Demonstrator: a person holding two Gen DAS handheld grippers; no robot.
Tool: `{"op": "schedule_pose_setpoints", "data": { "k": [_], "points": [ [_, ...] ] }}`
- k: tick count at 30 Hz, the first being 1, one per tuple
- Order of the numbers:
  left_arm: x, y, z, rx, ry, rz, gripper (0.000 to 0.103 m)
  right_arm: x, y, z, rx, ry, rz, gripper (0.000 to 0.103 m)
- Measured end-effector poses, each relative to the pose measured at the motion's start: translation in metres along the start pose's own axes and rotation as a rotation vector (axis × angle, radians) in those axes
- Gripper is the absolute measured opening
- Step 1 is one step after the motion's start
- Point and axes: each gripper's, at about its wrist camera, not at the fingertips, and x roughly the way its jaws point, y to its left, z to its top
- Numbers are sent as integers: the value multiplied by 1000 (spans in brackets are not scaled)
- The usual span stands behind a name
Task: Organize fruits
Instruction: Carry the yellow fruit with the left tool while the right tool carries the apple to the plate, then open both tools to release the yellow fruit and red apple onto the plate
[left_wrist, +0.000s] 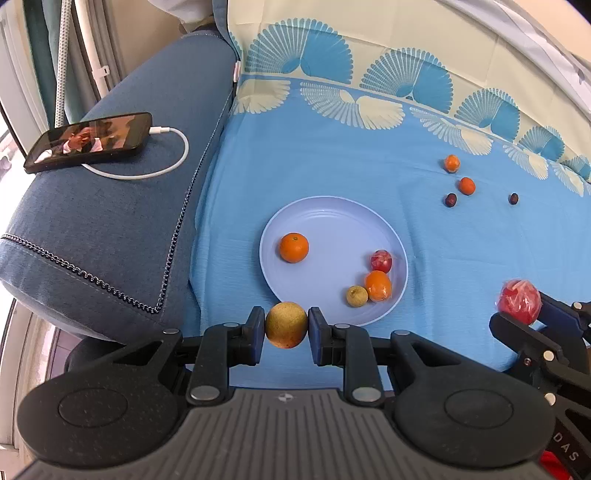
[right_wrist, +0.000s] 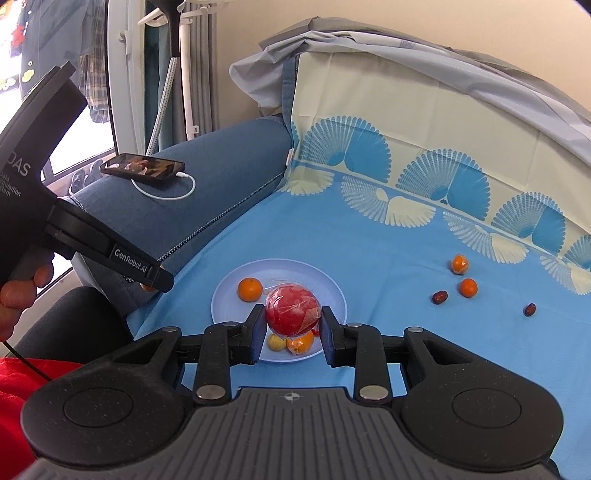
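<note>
Plate (left_wrist: 280, 221) is the target for both loads, lying on the blue sheet (left_wrist: 369, 155) ahead of and below the two hand-held tools. It already holds one orange (left_wrist: 293, 247), a small red fruit (left_wrist: 381, 260), a wrapped orange (left_wrist: 378, 285) and a small tan fruit (left_wrist: 357, 295).

Left gripper (left_wrist: 286, 328): clamped on a round yellow-brown fruit (left_wrist: 286, 325), pads pressing both sides. From its own camera the fruit hangs just short of the plate's near rim, so the drop spot lies a little forward and slightly right. This looks like the nearer tool.

Right gripper (right_wrist: 291, 325): closed around a red fruit in clear wrap (right_wrist: 291, 308). In its own view the fruit overlaps the plate's middle; the left camera shows it off to the plate's right, over bare sheet. Judged: it needs to travel left and forward.

Neither fruit has a long axis worth noting; both are near round.

Loose on the sheet, well beyond the plate to the right: two small oranges (left_wrist: 451, 163) (left_wrist: 467, 185) and two dark little fruits (left_wrist: 450, 199) (left_wrist: 513, 198). Likely risk: a released fruit rolling against those already on the plate.
</note>
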Motion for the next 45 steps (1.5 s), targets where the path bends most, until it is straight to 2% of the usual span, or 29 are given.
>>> {"op": "schedule_pose_setpoints", "data": {
  "k": [13,20,36,45],
  "points": [
    [16,8,13,-22,11,2,27,20,5,3,-11,32,6,32],
    [36,9,26,-24,34,11,27,44,0,5,3,65,7,32],
    [122,-5,70,22,111,23,27,145,-12,8,10,182,38,33],
    [174,-9,84,52,161,53,27,194,-15,5,0,247,50,33]
  ]
}}
